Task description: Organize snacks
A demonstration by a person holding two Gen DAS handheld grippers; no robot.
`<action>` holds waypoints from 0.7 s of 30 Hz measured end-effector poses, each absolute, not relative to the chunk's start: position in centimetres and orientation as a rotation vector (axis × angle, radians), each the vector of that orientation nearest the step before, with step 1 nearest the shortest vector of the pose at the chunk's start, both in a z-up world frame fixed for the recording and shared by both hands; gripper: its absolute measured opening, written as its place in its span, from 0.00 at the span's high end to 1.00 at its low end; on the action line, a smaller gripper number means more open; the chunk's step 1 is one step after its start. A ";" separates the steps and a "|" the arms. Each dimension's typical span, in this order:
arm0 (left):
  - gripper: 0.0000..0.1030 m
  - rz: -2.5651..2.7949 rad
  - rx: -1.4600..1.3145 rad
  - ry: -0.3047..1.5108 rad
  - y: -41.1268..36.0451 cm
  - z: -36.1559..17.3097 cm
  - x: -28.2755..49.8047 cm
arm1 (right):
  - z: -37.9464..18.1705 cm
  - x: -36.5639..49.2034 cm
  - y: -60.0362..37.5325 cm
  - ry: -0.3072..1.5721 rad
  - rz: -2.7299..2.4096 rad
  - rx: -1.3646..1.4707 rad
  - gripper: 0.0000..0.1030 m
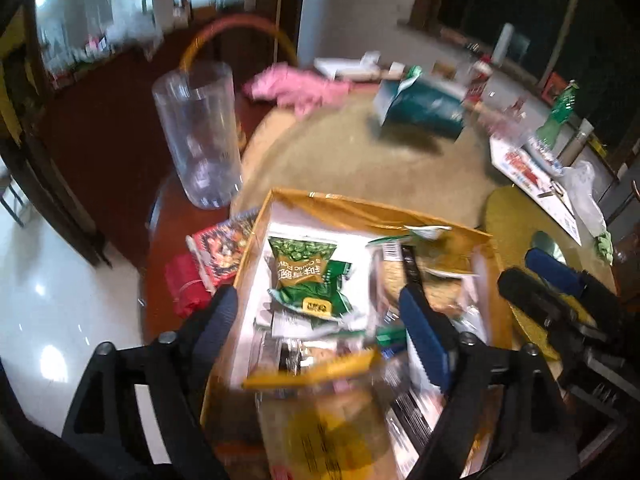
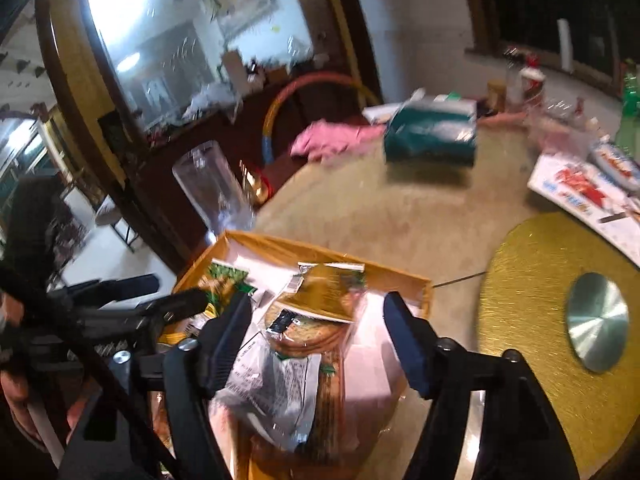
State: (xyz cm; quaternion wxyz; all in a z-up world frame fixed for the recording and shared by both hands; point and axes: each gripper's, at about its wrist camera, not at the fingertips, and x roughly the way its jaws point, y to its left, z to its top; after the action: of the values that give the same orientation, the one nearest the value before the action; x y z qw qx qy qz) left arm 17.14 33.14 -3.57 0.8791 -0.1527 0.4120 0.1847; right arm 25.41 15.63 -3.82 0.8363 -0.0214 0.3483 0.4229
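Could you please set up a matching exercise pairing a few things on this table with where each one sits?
Things:
1. green snack packet
2. clear plastic tumbler
3. pink cloth
4. teal tissue pack

Places:
A. far side of the table, beside the teal pack
B. inside the yellow cardboard box
C. far side, right of the pink cloth
D. upright, just beyond the box's left corner

Pairs: 1-B, 2-D, 3-A, 4-C

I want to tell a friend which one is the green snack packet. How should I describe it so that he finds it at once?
Look at the round table, then at the open yellow box near its edge. The green snack packet lies inside on the white bottom, at the side nearer the clear plastic tumbler. It is the only bright green bag printed with peas; its neighbours are clear-wrapped biscuits.
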 end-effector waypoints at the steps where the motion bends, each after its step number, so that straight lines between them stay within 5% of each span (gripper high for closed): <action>1: 0.18 0.418 -0.282 0.819 32.0 -2.8 15.8 | -3.5 24.9 14.9 0.732 0.899 -0.029 0.31; 5: 0.11 0.539 -0.184 0.713 28.0 -1.1 10.9 | -2.8 21.7 11.2 0.756 0.924 0.027 0.26; 21: 0.10 0.563 -0.279 0.670 20.4 -0.7 0.7 | -5.7 13.6 4.1 0.818 0.900 0.041 0.23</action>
State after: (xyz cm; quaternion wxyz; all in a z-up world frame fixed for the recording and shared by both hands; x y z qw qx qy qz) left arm 0.72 20.40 -0.67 0.8963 -0.1349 0.3236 0.2715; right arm 13.59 4.14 -5.72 0.8206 0.0195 0.3843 0.4227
